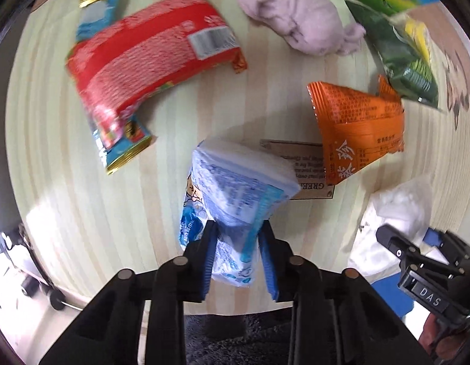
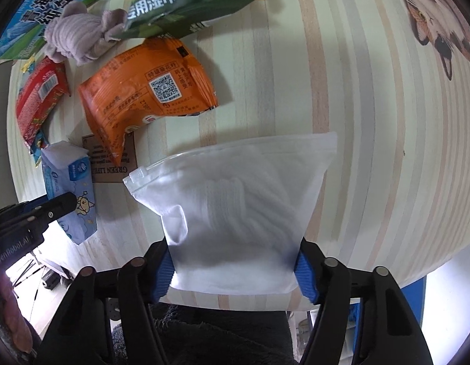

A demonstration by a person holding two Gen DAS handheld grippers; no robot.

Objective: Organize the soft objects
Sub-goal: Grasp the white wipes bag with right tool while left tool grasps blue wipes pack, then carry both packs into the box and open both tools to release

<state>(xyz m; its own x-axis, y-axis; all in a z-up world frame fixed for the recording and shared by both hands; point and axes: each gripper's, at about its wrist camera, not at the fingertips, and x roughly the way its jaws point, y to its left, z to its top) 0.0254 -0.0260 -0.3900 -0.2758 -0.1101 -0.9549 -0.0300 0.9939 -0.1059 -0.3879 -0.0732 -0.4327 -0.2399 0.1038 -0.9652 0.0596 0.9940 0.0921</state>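
Left gripper (image 1: 239, 228): my fingers are clamped on the blue tissue pack (image 1: 232, 188), which sits above the striped table (image 1: 83, 213).
Right gripper (image 2: 235, 258): I hold the white zip bag (image 2: 235, 194) between both pads, near the table's front edge.
Orange packet (image 2: 150, 88): lying just beyond the zip bag, overlapping a brown card (image 2: 113, 164).
Red packet (image 1: 150, 57): far left, flat.
Lilac plush (image 1: 295, 15): far edge, beside the green wet-wipes pack (image 1: 399, 51).

Non-task items in view

Striped wooden tabletop (image 2: 371, 121) with printed "GREEN LIFE" label (image 2: 113, 164) and cat picture (image 2: 432, 30) on its surface; grey carpet (image 1: 235, 334) under the near edge.
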